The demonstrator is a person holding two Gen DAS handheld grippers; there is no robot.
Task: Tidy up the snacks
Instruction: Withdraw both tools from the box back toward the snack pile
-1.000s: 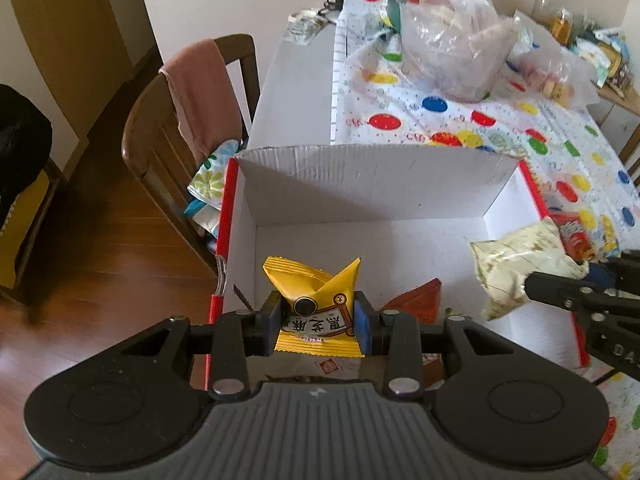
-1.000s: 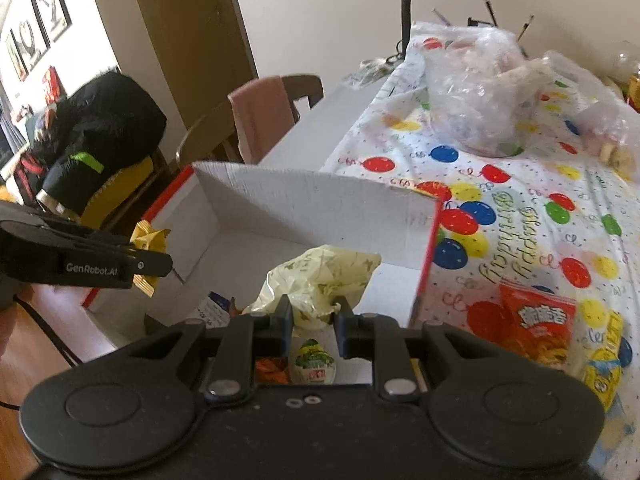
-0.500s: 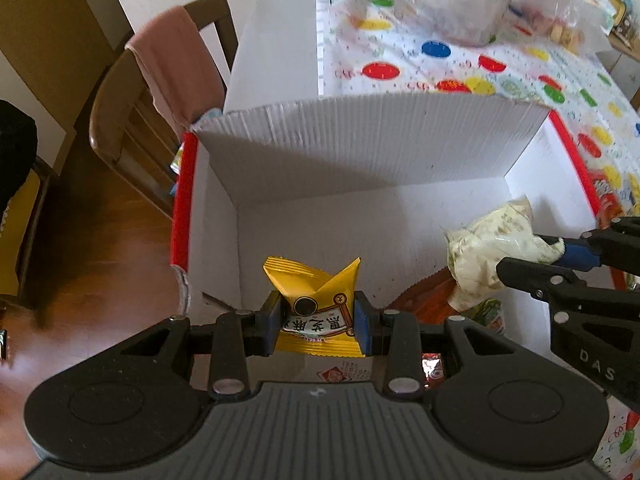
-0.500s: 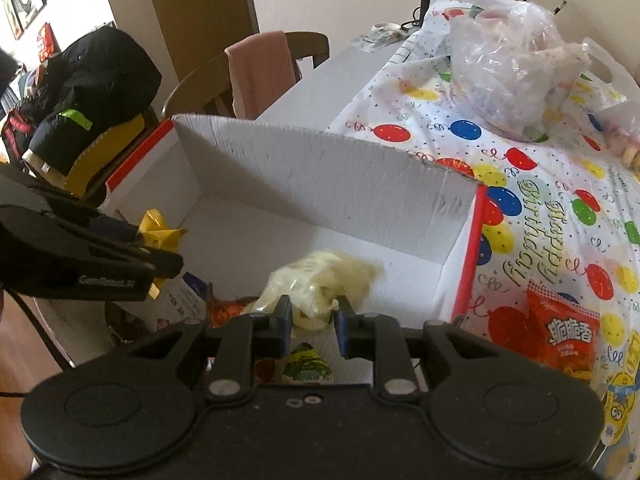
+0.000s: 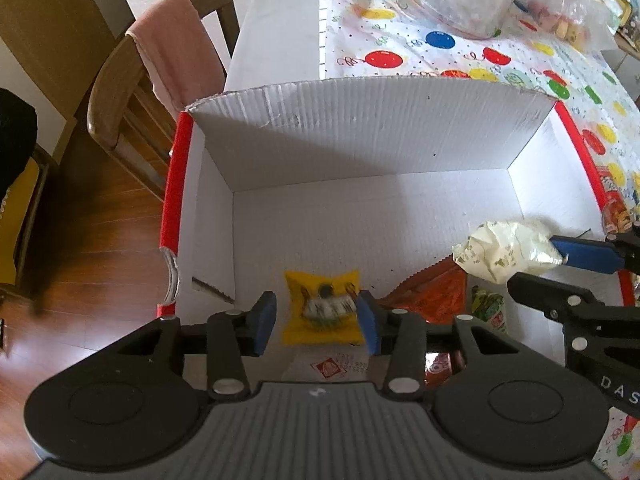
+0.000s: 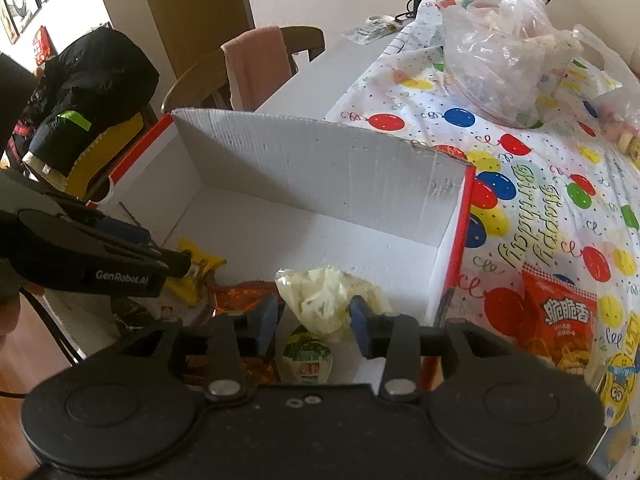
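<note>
- left gripper (image 5: 316, 322) over the near-left part of the white cardboard box (image 5: 372, 132), fingers spread wide, holding nothing
- yellow snack packet (image 5: 322, 312) blurred, sits between the spread fingers; right blue pad touching or just beside its edge, left pad apart from it; cannot tell if it has reached the box floor
- right gripper (image 6: 312, 320) over the near-right part of the box, fingers parted; pale yellow-white bag (image 6: 328, 300) between them, right pad against it, left pad just off it, so not a firm pinch
- in the left wrist view the same pale bag (image 5: 508, 250) hangs at the tips of the right gripper (image 5: 536, 268), above the box floor
- already in the box: orange foil packet (image 5: 432, 292) in the middle near side, small green-labelled cup snack (image 6: 306, 354) just below the pale bag, white packet with red logo (image 5: 332, 366) under the left gripper
- box stands on the bench at its left edge, red trim on its side rims
- red chip bag (image 6: 564, 328) lies on the balloon-print cloth (image 6: 532, 208) outside the box, right of it
- clear plastic bag of items (image 6: 508, 64) farther back on the bench
- wooden chair (image 5: 132, 92) with pink cloth (image 5: 180, 44) beside the box
</note>
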